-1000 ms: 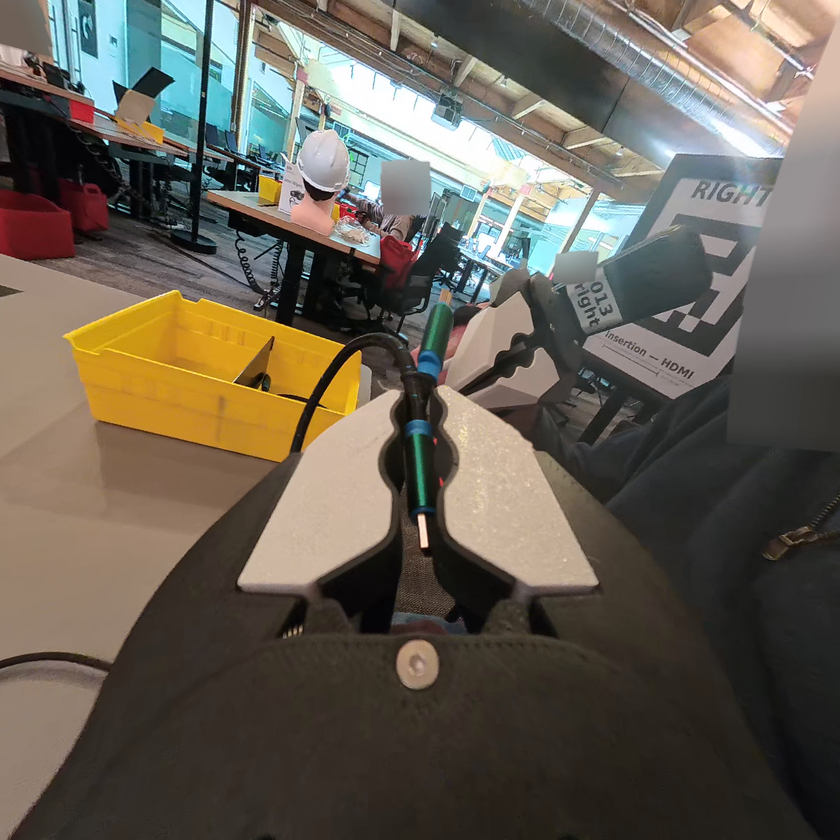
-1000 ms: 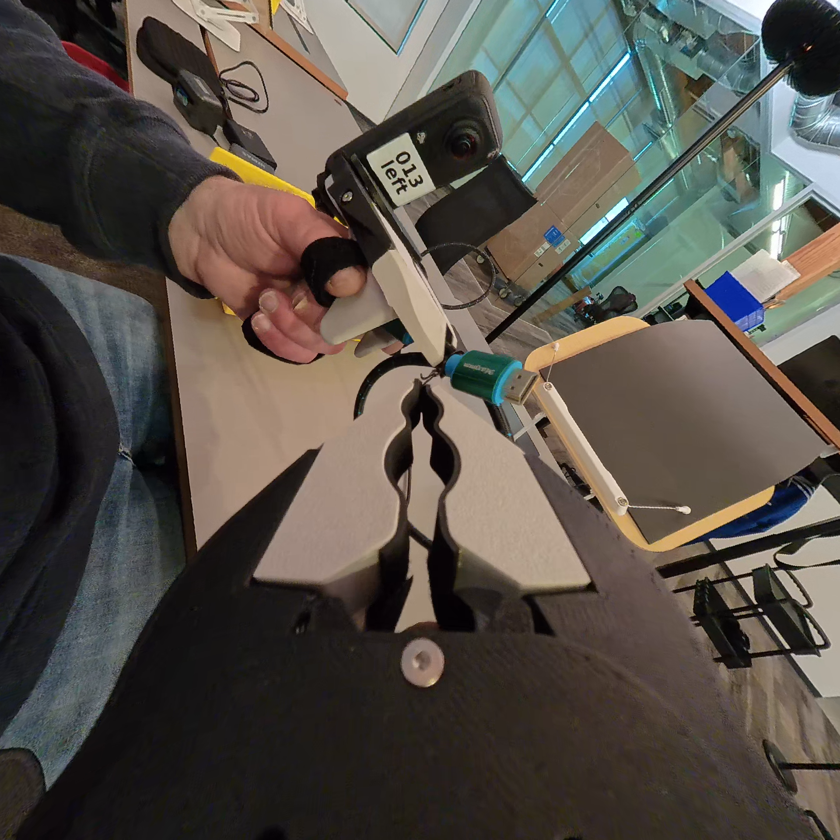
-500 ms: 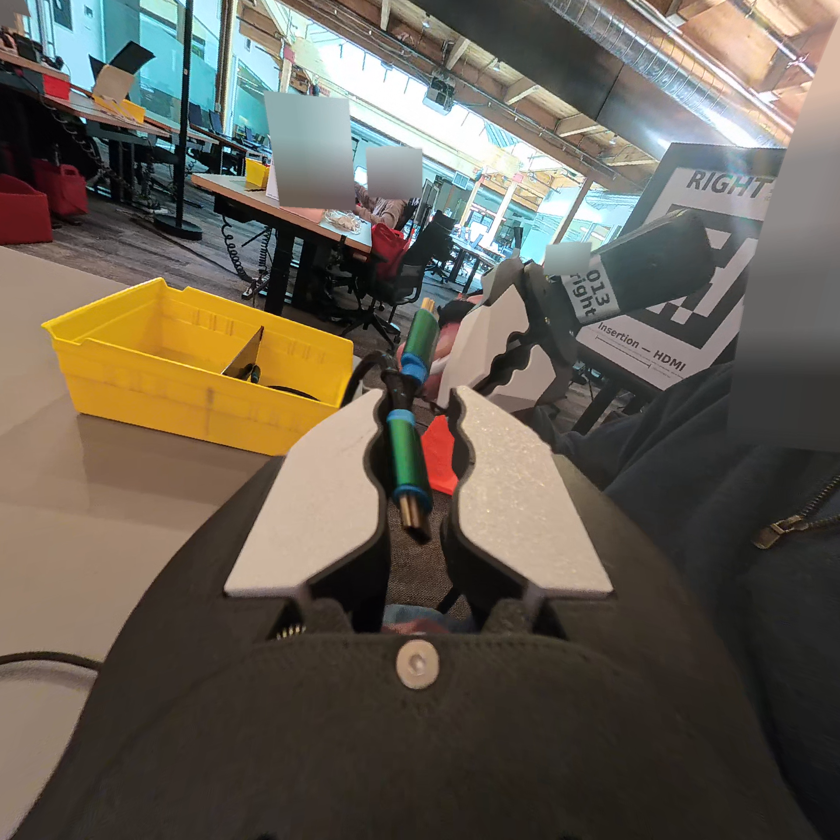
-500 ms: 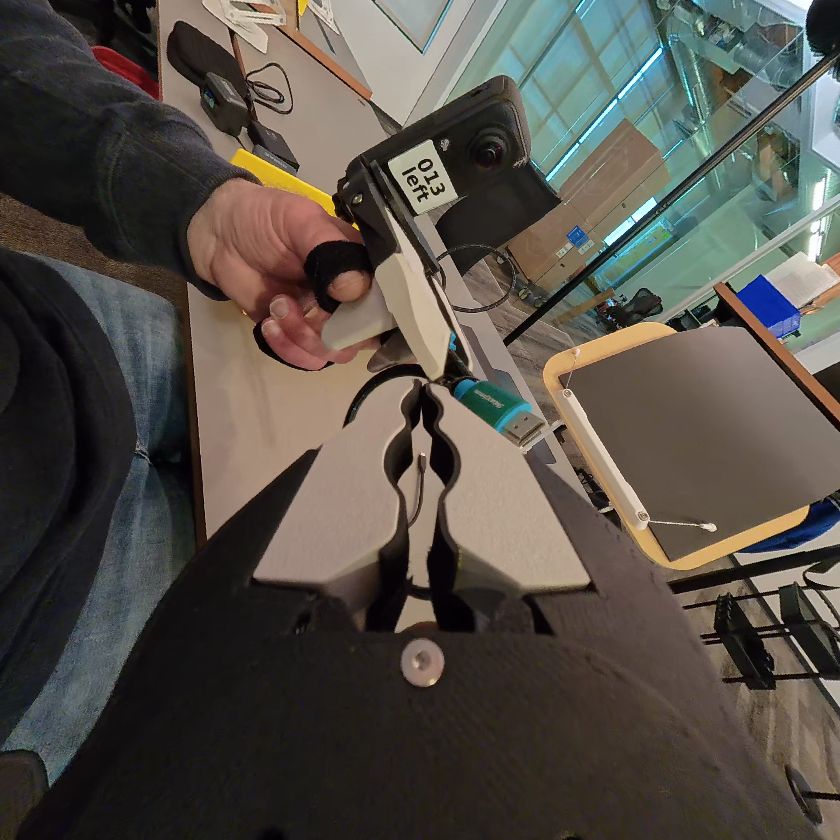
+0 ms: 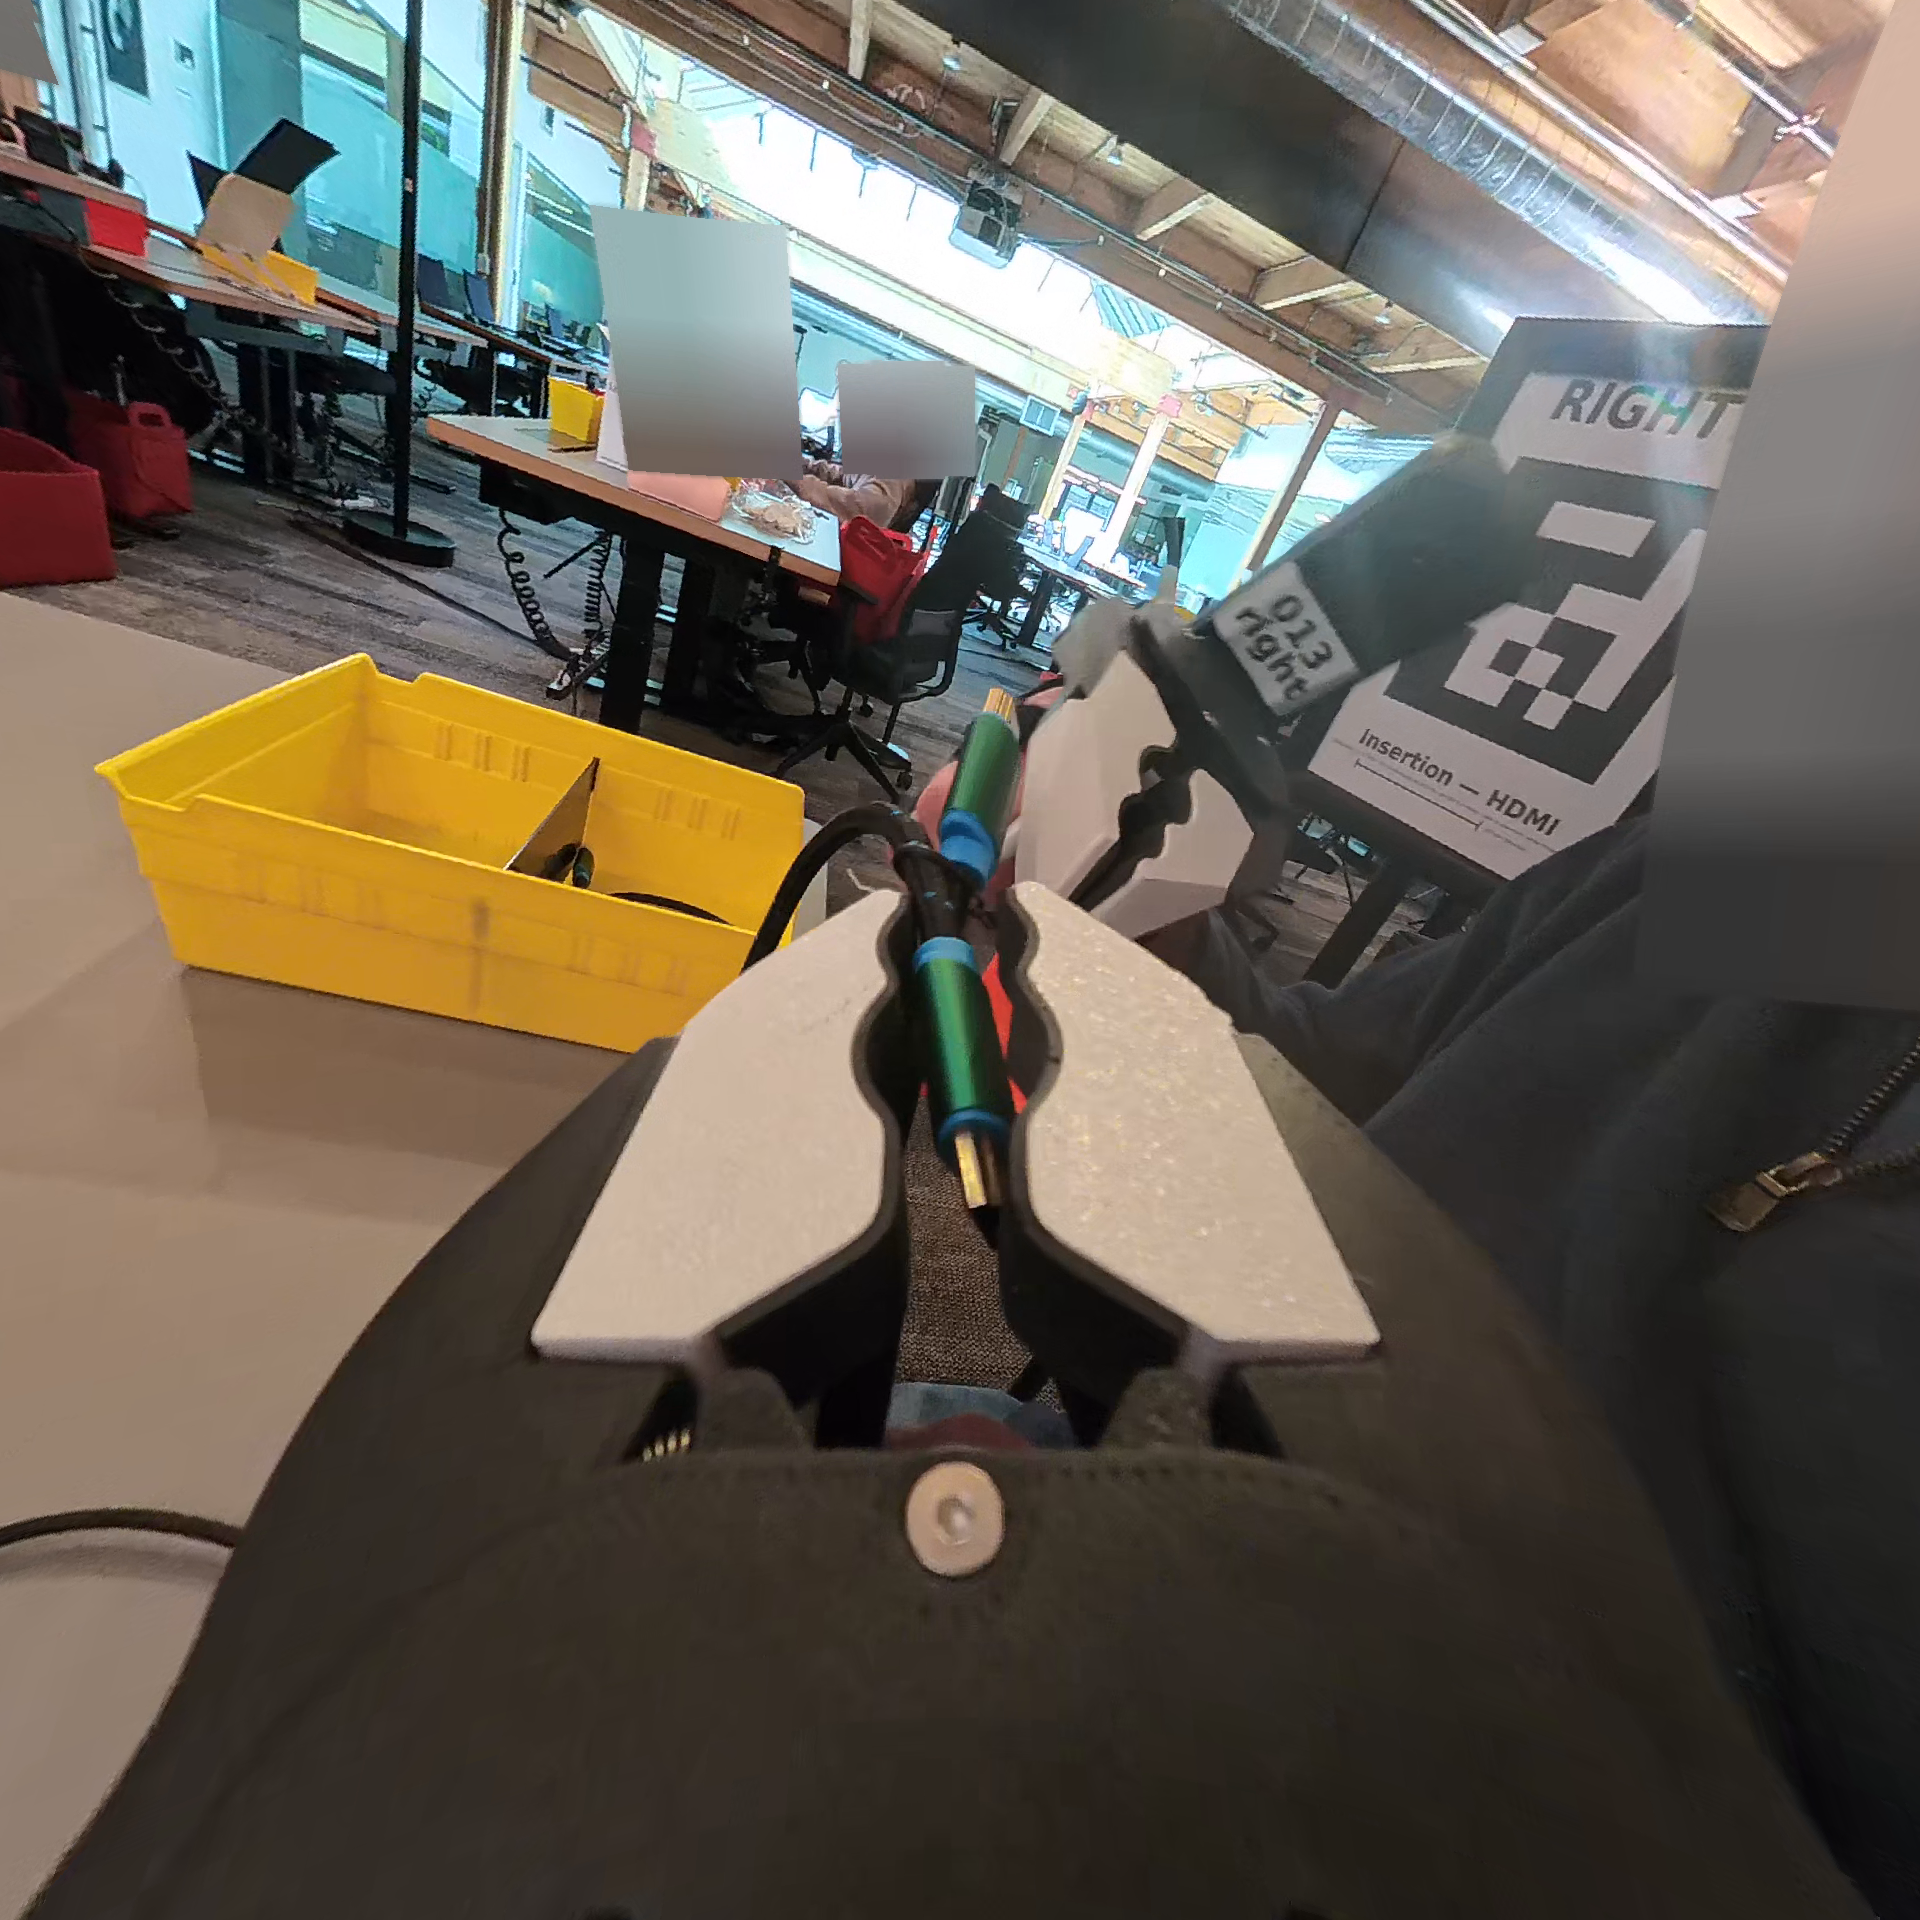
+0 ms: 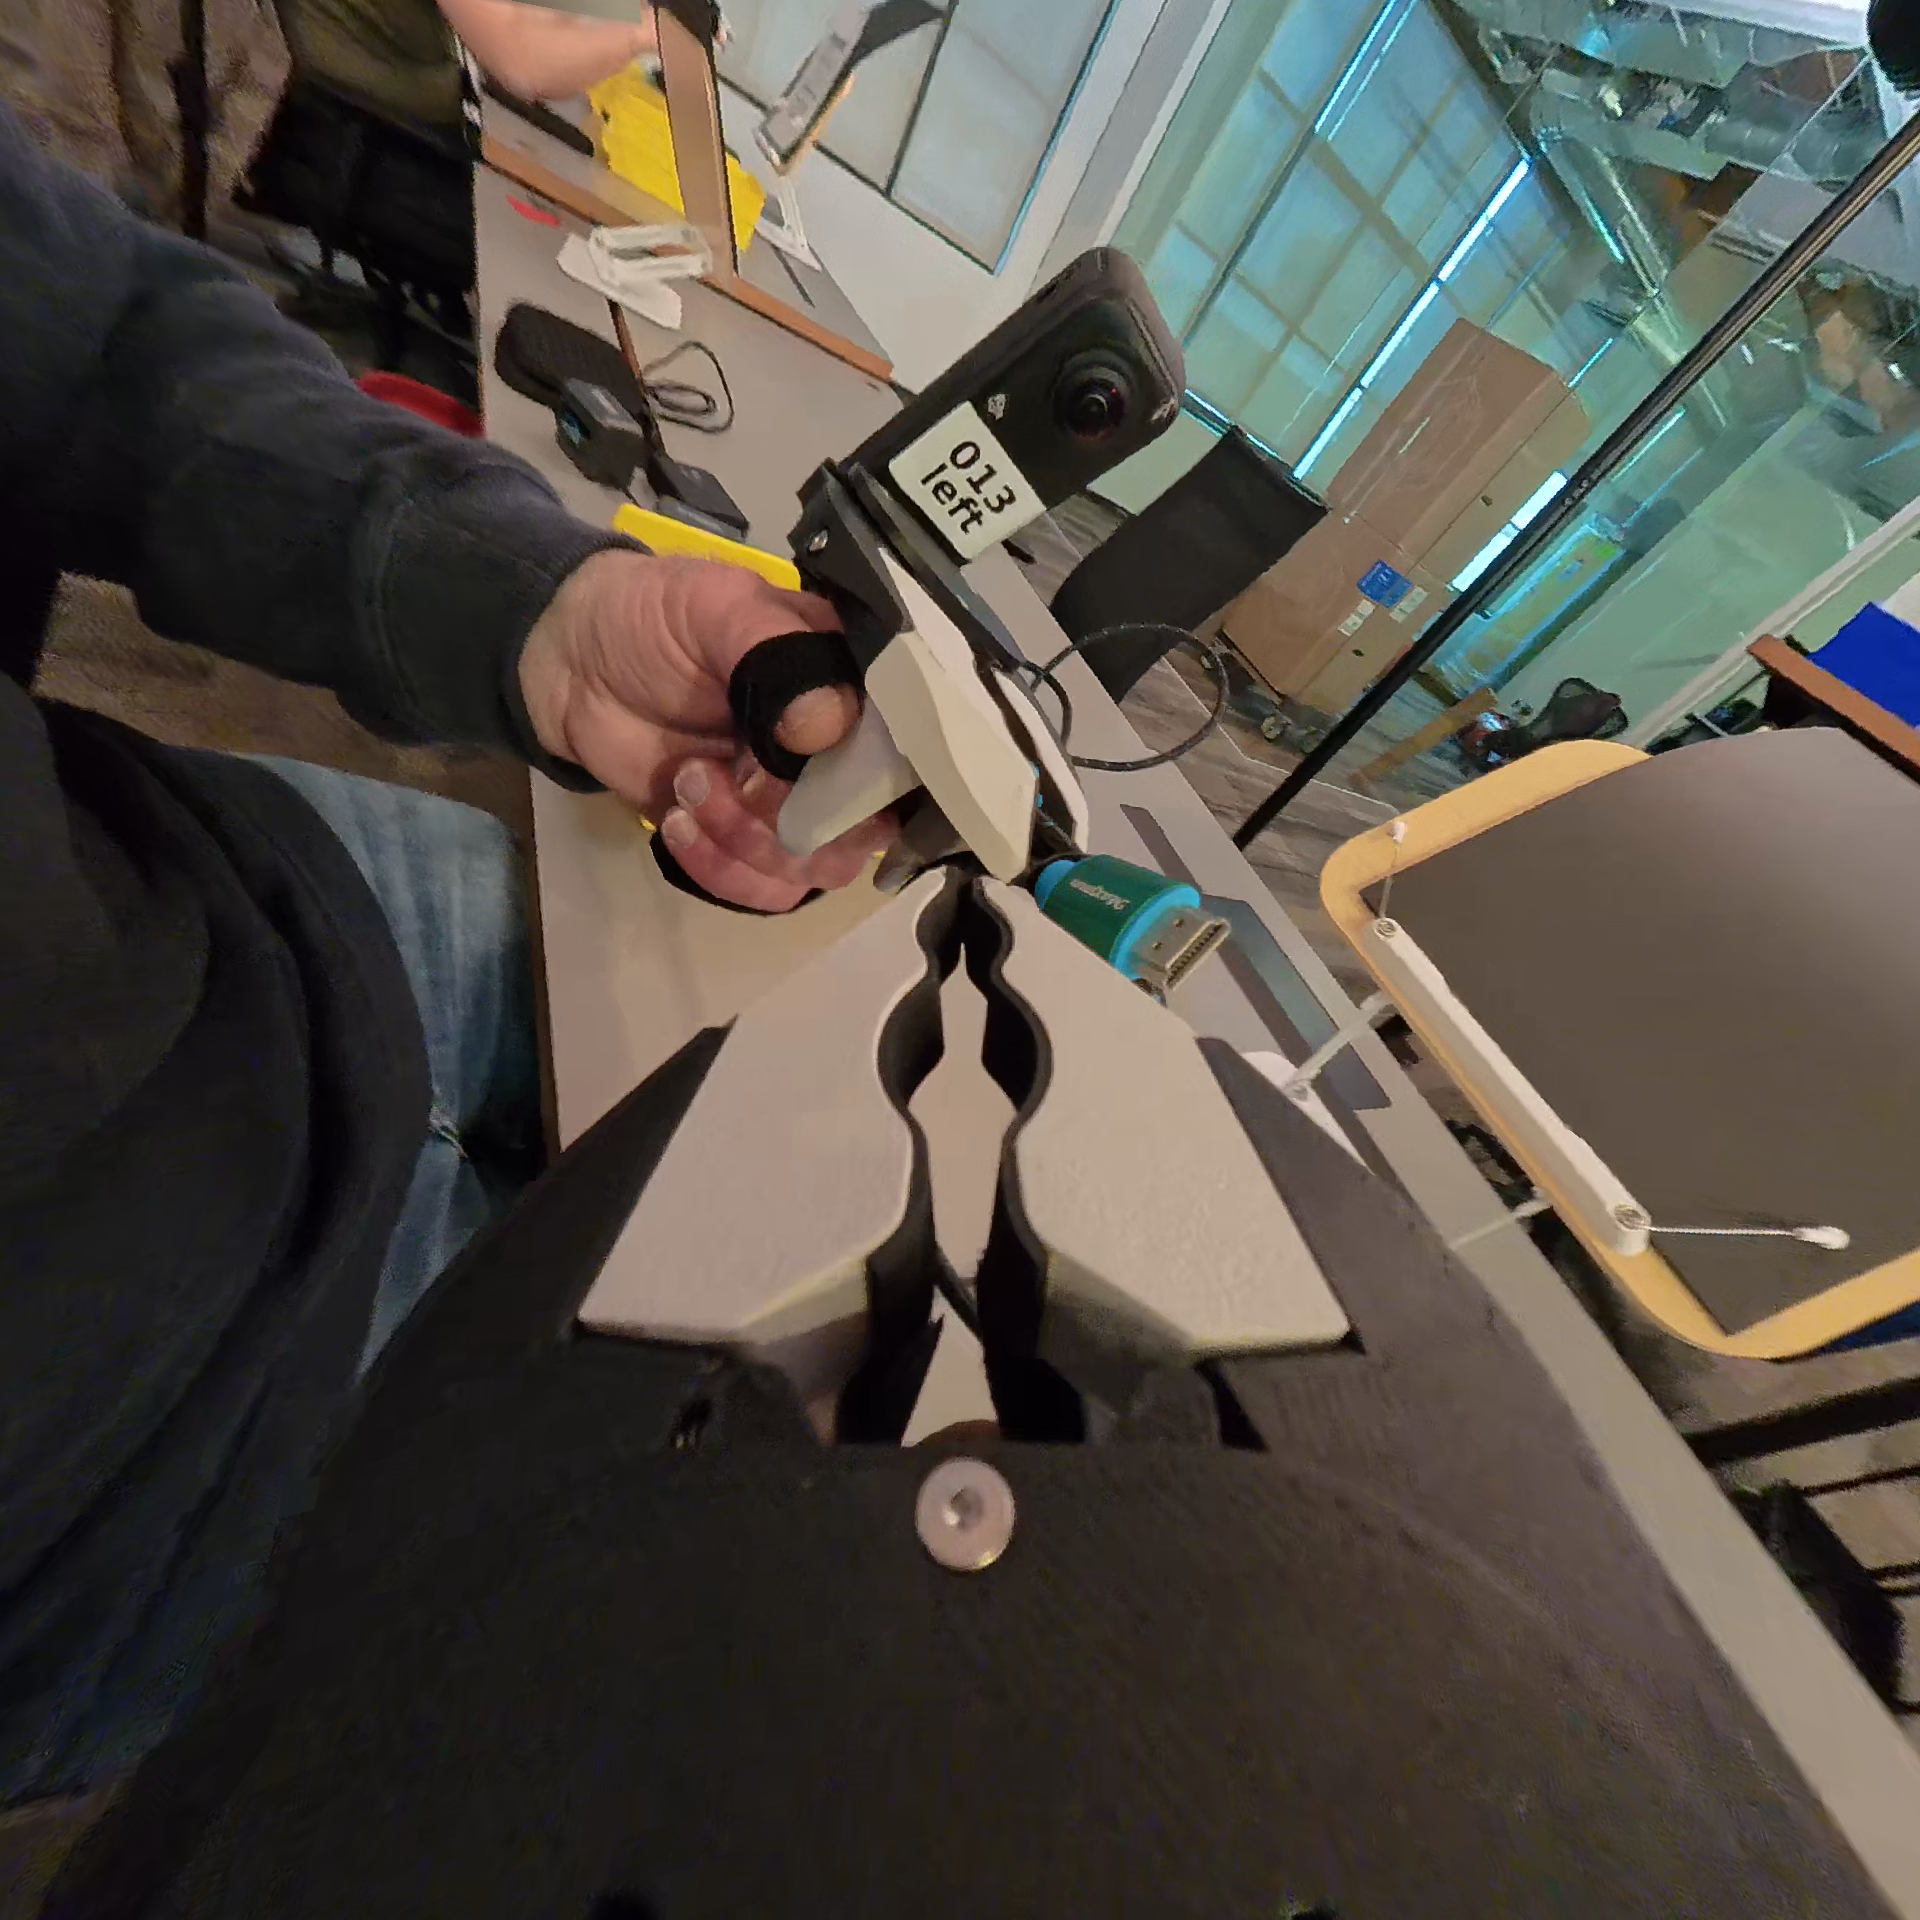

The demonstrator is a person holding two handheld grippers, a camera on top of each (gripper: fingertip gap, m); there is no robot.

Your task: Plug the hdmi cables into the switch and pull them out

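My left gripper (image 5: 951,940) has its pale, wavy-edged fingers (image 5: 769,1122) a little apart, with a shiny green metal HDMI plug with blue rings (image 5: 961,1049) lying loosely between them, gold tip toward me. My right gripper (image 6: 961,914) pinches the thin black cable (image 6: 951,1294) by the other smooth green plug (image 6: 1122,914). I think I should close gently on the hard plug body, not the bendy cord. No switch shows. The yellow plastic bin (image 5: 416,862) sits on the smooth grey bench (image 5: 156,1195).

2 green HDMI plugs (image 5: 961,1039) (image 5: 982,769) — blue-collared, black-corded — airborne, back-to-back
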